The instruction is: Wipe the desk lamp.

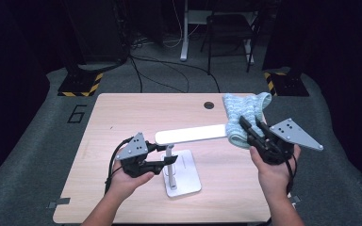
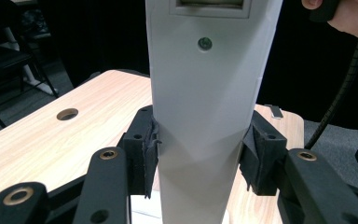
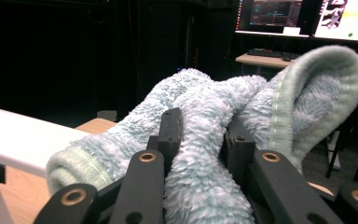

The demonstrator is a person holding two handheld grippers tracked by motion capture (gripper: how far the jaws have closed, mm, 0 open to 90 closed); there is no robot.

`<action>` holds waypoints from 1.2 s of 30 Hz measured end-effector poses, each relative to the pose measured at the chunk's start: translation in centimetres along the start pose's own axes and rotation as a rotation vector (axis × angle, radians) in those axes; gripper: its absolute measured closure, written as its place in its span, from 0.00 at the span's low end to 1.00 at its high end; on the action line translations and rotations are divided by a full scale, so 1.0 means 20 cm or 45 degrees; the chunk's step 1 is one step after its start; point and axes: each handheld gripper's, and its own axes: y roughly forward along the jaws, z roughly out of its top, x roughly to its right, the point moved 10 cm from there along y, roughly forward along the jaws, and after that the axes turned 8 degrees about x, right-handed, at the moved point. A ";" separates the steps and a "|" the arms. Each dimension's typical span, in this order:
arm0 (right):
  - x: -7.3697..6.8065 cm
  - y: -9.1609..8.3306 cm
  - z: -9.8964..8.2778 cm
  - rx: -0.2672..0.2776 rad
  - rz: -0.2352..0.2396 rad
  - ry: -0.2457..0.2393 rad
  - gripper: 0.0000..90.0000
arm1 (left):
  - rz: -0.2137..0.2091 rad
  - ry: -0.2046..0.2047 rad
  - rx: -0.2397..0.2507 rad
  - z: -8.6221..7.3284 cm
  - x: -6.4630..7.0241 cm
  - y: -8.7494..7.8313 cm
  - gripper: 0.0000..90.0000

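I have the left tongs (image 1: 167, 155) clamped on the white lamp's upright post (image 2: 205, 140), one pad pressed to each side of it, about half closed. They steady the lamp on the desk (image 1: 122, 113).

The right tongs (image 1: 250, 125) are shut nearly all the way on a bunched fold of the pale blue fluffy cloth (image 3: 205, 140). The rest of the cloth spills beyond the tips and toward the far desk edge.

The key relation: the lamp's long white head bar (image 1: 191, 133) runs level, from above the left tongs across toward the right tongs. Its free end touches, or sits just under, the cloth at the right tips. The bar's long axis points straight at the right tongs, so the right hand is the nearer one for wiping. I judge the coming stroke should run along the bar toward the left tongs.
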 end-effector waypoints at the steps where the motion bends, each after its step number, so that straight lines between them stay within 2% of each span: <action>1: -0.01 0.00 0.00 0.005 0.004 0.000 0.81 | 0.003 0.000 0.003 0.00 0.00 0.00 0.58; 7: -0.09 0.01 -0.01 0.020 0.015 -0.028 0.82 | 0.003 0.001 0.003 0.00 0.00 0.00 0.58; 11: -0.12 0.03 -0.03 0.012 0.023 -0.004 0.82 | 0.000 -0.001 0.002 0.00 0.00 0.00 0.58; 14: -0.17 0.04 -0.01 0.018 0.056 -0.002 0.82 | -0.001 -0.012 0.005 0.00 0.00 0.00 0.58; 17: -0.24 0.06 0.00 0.017 0.095 -0.007 0.82 | 0.006 -0.014 0.011 0.00 0.00 0.01 0.58; 21: -0.37 0.11 0.02 0.021 0.165 -0.027 0.83 | 0.001 -0.015 0.006 0.00 0.00 0.00 0.58; 22: -0.41 0.12 0.02 0.025 0.180 -0.031 0.82 | 0.002 0.002 0.001 0.00 0.00 0.00 0.58; 24: -0.47 0.14 0.03 0.034 0.215 -0.039 0.82 | 0.007 -0.018 0.005 0.00 0.00 0.00 0.58; 27: -0.58 0.17 0.05 0.034 0.267 -0.062 0.82 | 0.003 -0.020 0.007 0.00 0.00 -0.01 0.58; 34: -0.77 0.21 0.07 0.023 0.352 -0.120 0.82 | 0.012 -0.012 0.017 0.00 0.00 0.00 0.58; 36: -0.81 0.22 0.08 0.024 0.368 -0.116 0.82 | 0.013 -0.013 0.016 0.00 0.00 -0.01 0.58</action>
